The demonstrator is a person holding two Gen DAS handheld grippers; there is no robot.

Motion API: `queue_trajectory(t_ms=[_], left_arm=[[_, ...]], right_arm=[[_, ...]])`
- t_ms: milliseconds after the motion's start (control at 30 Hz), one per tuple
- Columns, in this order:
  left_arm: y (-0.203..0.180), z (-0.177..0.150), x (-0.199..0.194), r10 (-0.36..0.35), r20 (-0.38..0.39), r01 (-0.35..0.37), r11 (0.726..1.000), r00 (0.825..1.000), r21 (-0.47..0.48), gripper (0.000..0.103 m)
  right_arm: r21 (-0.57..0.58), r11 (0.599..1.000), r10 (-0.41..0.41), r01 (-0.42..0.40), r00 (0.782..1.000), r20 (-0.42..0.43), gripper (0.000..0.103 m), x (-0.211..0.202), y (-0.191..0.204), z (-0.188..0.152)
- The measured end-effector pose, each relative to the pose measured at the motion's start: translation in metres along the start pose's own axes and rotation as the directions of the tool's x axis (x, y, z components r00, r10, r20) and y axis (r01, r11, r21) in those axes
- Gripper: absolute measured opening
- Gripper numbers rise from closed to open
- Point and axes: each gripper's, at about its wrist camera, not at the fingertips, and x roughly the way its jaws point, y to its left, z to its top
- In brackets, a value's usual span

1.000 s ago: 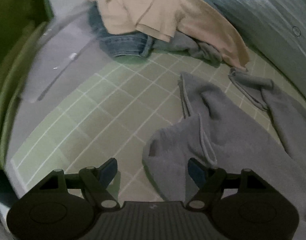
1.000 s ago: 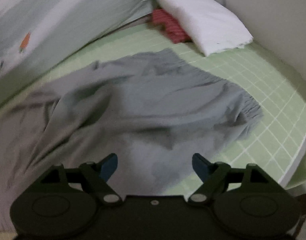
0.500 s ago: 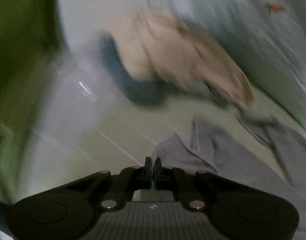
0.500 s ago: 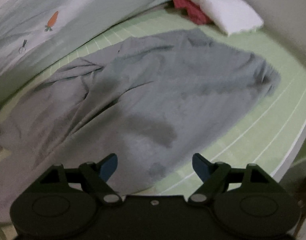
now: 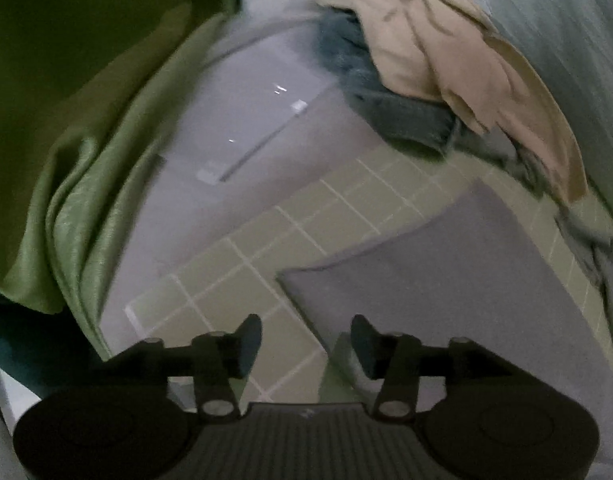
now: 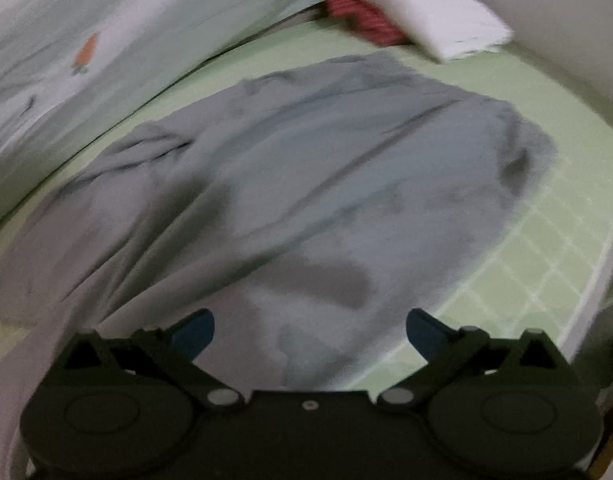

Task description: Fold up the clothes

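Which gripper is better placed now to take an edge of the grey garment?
Probably left gripper: its opening jaws sit at the grey garment's corner. The right gripper faces mid-cloth.

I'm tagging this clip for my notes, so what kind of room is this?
Most likely a bedroom. The clothes lie on a bed with a green checked sheet, a white pillow sits at its far end, and a green curtain hangs beside it.

Black left gripper [image 5: 306, 346] and right gripper [image 6: 310, 334], blue-padded fingers [image 6: 194, 334], silver screws.
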Motion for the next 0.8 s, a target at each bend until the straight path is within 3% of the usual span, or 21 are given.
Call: queue_trajectory(t_ms=[233,367,433,467,500,567,667,700,800], left_arm=[[-0.016,0.002,0.011,0.045,-0.011,-0.045,0.999,0.999,0.031,0.063],[-0.023,0.009,0.022,0.077,-0.017,-0.076,0.997,0.997,0.026,0.063],[-0.027,0.010,0.024,0.078,-0.016,-0.078,0.996,0.997,0.037,0.059],[-0.029,0.011,0.024,0.079,-0.015,-0.078,0.996,0.997,0.042,0.047],[-0.030,0.011,0.025,0.080,-0.015,-0.079,0.996,0.997,0.048,0.040],[-0.034,0.012,0.026,0.078,-0.013,-0.077,0.996,0.997,0.049,0.008],[-0.038,0.013,0.026,0.072,-0.010,-0.072,0.997,0.997,0.040,0.002],[-0.041,0.014,0.027,0.080,-0.007,-0.080,0.996,0.997,0.043,0.001],[-0.053,0.022,0.027,0.075,0.005,-0.075,0.997,0.997,0.036,0.001]], right_arm=[[0.187,0.979,-0.077,0.078,0.997,-0.012,0.103,0.026,-0.066,0.023],[0.233,0.960,-0.156,0.155,0.988,-0.015,0.103,0.050,-0.091,0.045],[0.247,0.951,-0.187,0.187,0.982,-0.023,0.095,0.060,-0.100,0.055],[0.255,0.945,-0.203,0.204,0.979,-0.029,0.096,0.064,-0.104,0.060],[0.262,0.940,-0.218,0.220,0.975,-0.036,0.090,0.069,-0.108,0.066],[0.256,0.938,-0.236,0.236,0.971,-0.029,0.076,0.072,-0.112,0.075],[0.200,0.948,-0.249,0.248,0.968,-0.020,0.038,0.074,-0.115,0.086],[0.184,0.955,-0.233,0.232,0.972,-0.017,0.006,0.075,-0.116,0.090],[0.171,0.967,-0.194,0.191,0.981,0.000,0.003,0.076,-0.118,0.110]])
